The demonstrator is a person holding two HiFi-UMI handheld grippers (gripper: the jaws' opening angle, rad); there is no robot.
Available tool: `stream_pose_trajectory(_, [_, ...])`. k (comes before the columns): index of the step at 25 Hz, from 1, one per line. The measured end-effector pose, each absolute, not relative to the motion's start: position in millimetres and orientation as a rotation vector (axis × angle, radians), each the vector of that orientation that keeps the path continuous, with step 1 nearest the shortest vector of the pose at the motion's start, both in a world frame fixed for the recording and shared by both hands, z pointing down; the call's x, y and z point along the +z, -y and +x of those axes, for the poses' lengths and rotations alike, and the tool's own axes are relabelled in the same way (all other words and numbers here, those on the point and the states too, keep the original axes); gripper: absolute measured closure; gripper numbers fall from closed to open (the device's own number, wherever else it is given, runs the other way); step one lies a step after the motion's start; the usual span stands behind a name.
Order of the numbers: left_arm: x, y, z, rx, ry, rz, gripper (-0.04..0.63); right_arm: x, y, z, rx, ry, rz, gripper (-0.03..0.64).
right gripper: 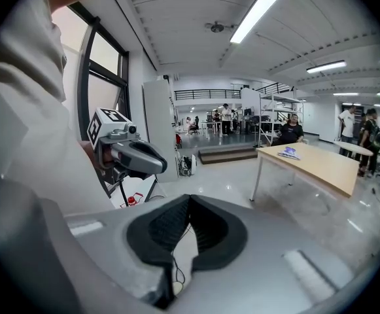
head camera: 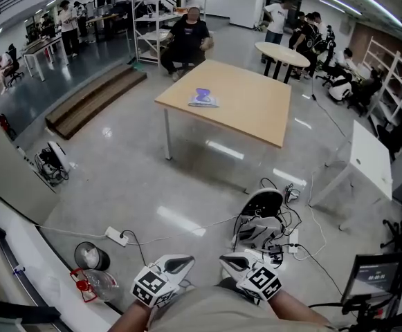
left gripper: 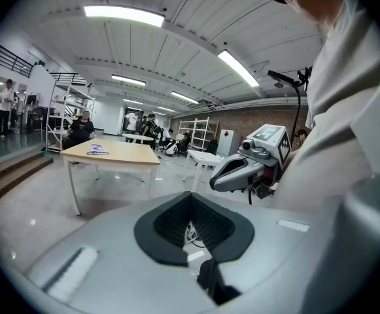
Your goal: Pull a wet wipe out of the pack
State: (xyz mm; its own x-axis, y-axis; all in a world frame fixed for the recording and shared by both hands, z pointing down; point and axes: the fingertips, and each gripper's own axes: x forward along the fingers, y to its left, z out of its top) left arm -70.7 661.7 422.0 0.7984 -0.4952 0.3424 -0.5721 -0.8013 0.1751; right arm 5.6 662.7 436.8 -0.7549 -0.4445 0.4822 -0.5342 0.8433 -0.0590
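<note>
Glossy grey floor (head camera: 131,164) fills a large open workroom, and you stand well back from the light wooden table (head camera: 256,109) at its middle. On that tabletop, near its left edge as you look from the head view, lies the wet wipe pack (head camera: 203,98). It is a flat purple-and-white packet, too small at this range to show whether its flap is open. A seated person (head camera: 187,37) is beyond the table's far side, and a round white table (head camera: 281,52) stands further right.

You hold both tools close to your body, low in the head view and side by side, well apart from the pack. Your left gripper (head camera: 176,263) has its dark pads pressed tip to tip, with nothing caught between them. Your right gripper (head camera: 234,261) is the same, with its jaws together and empty. Each gripper view shows the other gripper just alongside it, with the table and the pack far off behind.

A white power strip (head camera: 116,236) and a tangle of cables (head camera: 284,237) lie on the floor near your feet.
</note>
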Motion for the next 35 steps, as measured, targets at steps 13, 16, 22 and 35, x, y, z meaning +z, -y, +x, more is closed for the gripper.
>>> stream_pose_trajectory(13, [423.5,-635.4,-80.6,0.388,0.821,2.704,0.589,435.0,-626.4,2.5,0.283,2.567,0.766,0.614])
stream_pose_trajectory(16, [421.0,-622.3,-81.4,0.36,0.811,2.737,0.589,435.8,-612.5,3.7,0.27,2.563,0.796,0.614])
stream_pose_trajectory(22, [434.6,-583.4,-80.4,0.397,0.837,2.718,0.589,444.1,-581.6,6.6,0.304,2.548,0.781,0.614])
stream_pose_trajectory(35, [418.1,-454.6,-65.1,0.426,0.939,2.695,0.589,437.8,-443.3,15.4,0.254,2.624,0.722,0.614])
